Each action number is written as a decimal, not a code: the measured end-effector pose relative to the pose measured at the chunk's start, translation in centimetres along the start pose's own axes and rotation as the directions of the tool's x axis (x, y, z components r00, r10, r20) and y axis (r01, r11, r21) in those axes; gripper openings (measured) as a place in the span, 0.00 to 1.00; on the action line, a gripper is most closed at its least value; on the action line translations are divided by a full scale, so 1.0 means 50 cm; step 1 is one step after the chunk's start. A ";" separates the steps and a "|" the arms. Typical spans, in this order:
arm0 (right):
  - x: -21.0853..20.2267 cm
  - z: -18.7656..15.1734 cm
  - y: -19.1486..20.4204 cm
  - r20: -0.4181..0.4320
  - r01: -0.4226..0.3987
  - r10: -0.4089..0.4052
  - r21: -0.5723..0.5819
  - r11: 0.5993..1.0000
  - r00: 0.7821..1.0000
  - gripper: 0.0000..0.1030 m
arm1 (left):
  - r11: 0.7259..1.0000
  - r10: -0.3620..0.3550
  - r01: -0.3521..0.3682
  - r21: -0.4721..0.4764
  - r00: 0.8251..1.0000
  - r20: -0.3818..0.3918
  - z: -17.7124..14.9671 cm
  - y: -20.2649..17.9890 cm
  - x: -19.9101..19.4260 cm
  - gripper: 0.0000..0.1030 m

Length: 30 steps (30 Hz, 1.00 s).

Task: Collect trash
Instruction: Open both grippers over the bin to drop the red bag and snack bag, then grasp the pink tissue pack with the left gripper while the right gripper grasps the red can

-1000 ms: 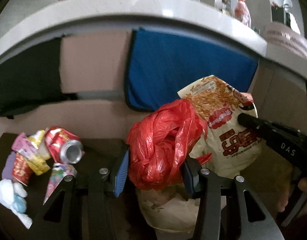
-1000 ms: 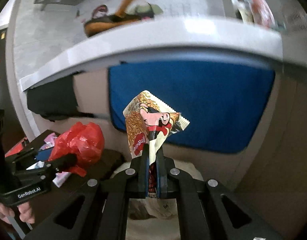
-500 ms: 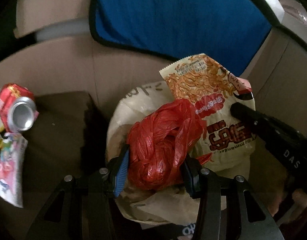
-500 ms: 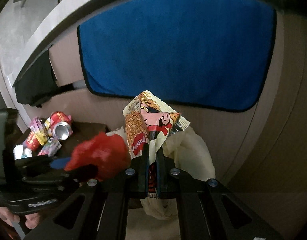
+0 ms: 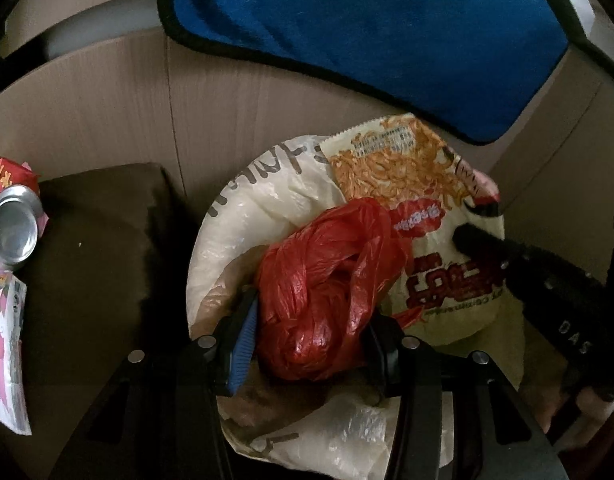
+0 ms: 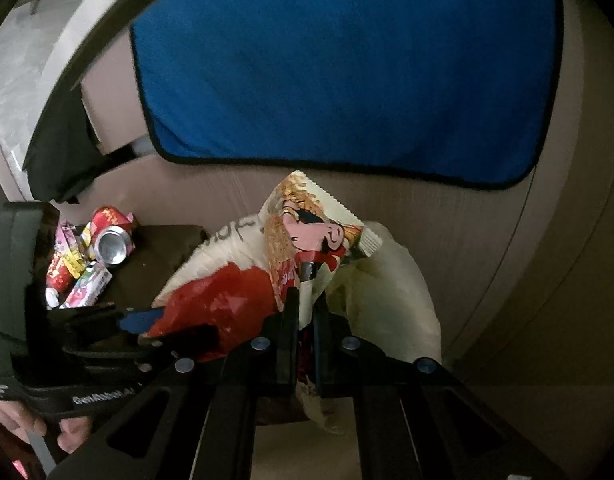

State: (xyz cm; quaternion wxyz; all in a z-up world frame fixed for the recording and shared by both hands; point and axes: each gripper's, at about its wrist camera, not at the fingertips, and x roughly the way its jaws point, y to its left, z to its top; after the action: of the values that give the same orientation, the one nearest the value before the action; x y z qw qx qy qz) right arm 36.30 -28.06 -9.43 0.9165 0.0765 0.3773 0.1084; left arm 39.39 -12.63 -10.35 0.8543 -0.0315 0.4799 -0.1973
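Note:
A crumpled red plastic bag (image 5: 323,280) sits between the pads of my left gripper (image 5: 313,320), which is shut on it just over the mouth of a cream trash bag (image 5: 243,220). To its right, my right gripper (image 6: 306,304) is shut on a yellow noodle wrapper (image 6: 307,232) with a cartoon pig, and the wrapper stands upright above the same trash bag (image 6: 391,280). From the left wrist, the noodle wrapper (image 5: 407,168) leans against the red bag, with the right gripper (image 5: 471,236) pinching its edge. The left gripper (image 6: 163,326) and red bag (image 6: 227,304) show at lower left of the right wrist view.
A crushed red can (image 5: 13,228) and several colourful wrappers (image 6: 87,284) lie on a dark brown table (image 5: 99,260) left of the trash bag. Behind stand a cardboard wall (image 5: 107,100) and a hanging blue cloth (image 5: 367,40). A person's fingers (image 6: 11,420) hold the left gripper.
Both grippers have come down and tilted toward the trash bag's mouth, each still holding its item. The white counter at the top has left both views.

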 end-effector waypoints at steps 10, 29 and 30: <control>0.052 -0.022 -0.007 -0.083 -0.013 0.014 0.007 1.000 0.996 0.05 | 0.994 -0.106 0.107 -0.021 0.993 0.042 -0.017 0.010 -0.024 0.52; -0.137 -0.023 -0.018 0.107 0.010 -0.018 0.075 0.997 0.994 0.33 | 0.992 -0.036 0.073 -0.102 0.945 0.325 -0.040 0.110 -0.260 0.58; -0.146 -0.020 -0.009 0.118 0.010 -0.018 0.070 0.998 0.993 0.33 | 0.993 -0.006 0.046 -0.109 0.940 0.342 -0.038 0.135 -0.280 0.58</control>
State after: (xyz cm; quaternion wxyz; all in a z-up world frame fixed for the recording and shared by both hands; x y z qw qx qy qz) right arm 30.62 -30.31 -5.29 0.9348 0.1119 0.3264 0.0841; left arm 33.42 -1.01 -1.73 0.9185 -0.1209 0.3350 -0.1720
